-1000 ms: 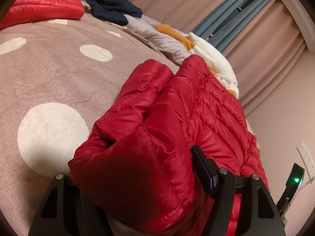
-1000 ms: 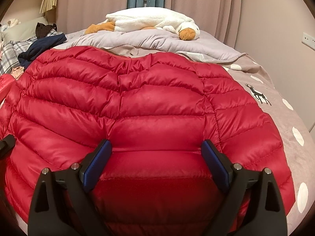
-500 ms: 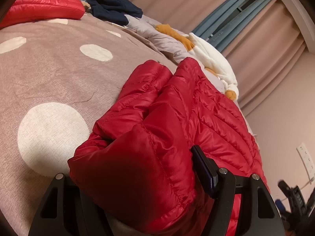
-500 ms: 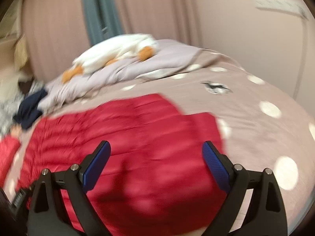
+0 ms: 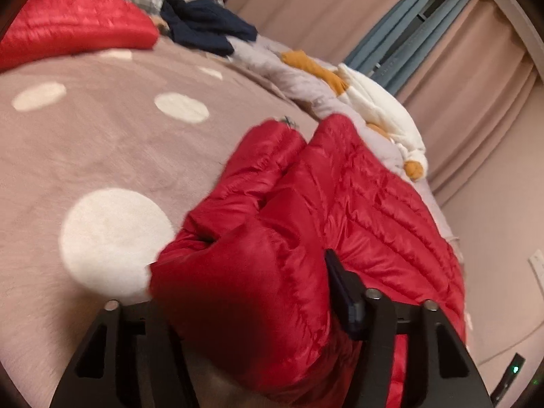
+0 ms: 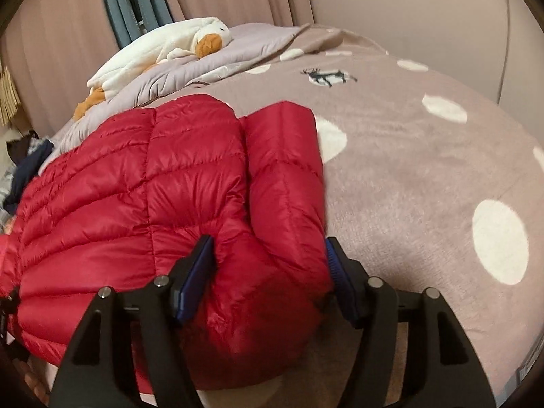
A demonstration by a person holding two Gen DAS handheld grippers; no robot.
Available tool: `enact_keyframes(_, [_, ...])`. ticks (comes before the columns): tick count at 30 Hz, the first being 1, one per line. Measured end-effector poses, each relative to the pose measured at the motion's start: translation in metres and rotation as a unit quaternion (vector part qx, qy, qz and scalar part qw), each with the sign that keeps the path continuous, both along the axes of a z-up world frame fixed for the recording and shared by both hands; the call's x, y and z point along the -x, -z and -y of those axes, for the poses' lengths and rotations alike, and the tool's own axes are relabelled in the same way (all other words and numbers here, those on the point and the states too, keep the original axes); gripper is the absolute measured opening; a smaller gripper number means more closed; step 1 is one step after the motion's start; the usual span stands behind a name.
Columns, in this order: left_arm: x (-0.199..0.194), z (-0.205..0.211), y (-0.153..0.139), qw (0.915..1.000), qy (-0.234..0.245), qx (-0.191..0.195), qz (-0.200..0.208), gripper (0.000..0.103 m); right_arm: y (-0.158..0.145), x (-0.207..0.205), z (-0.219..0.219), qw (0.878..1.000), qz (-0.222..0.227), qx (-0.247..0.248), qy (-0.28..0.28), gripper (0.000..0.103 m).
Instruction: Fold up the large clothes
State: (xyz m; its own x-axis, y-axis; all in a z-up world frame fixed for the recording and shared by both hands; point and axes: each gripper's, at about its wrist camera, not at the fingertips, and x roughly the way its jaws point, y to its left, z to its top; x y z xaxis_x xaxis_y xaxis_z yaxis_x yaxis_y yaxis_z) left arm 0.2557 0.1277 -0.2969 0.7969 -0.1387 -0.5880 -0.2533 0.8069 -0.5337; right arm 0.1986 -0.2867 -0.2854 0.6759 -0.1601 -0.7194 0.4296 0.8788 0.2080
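Observation:
A red quilted down jacket [image 5: 357, 210] lies on the dotted taupe bedspread [image 5: 102, 142]. My left gripper [image 5: 244, 292] is shut on a bunched left corner of the jacket; its left finger is hidden under the fabric. In the right wrist view the jacket [image 6: 136, 187] spreads to the left, with a folded sleeve [image 6: 285, 156] alongside it. My right gripper [image 6: 268, 272] has its jaws closed onto the jacket's near right corner, the blue pads pressing the puffy fabric from both sides.
A second red jacket [image 5: 74, 23] lies folded at the far left, next to dark navy clothes [image 5: 207, 27] and a plaid item. A white and orange plush duck [image 6: 163, 51] rests on a grey blanket [image 6: 210, 68] by the curtains. A wall runs along the bed's right side.
My right gripper swung from the middle of the jacket's hem to its right corner and closed on it. My left gripper kept its hold and shifted slightly.

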Motion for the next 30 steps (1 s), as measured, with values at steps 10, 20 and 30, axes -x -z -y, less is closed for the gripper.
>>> enact_keyframes(10, [-0.013,0.055,-0.071,0.9889,0.078,-0.114,0.054,0.038,0.004,0.002,0.005,1.0,0.003,-0.007,-0.008,0.066])
enact_keyframes(20, [-0.007,0.1,-0.122,0.9738,0.164,-0.085,0.132,0.038,0.006,0.003,0.008,1.0,0.011,-0.018,-0.01,0.067])
enact_keyframes(30, [0.001,0.156,-0.142,0.95,0.259,-0.064,0.162,0.038,-0.022,0.014,0.028,1.0,-0.01,0.016,-0.001,0.09])
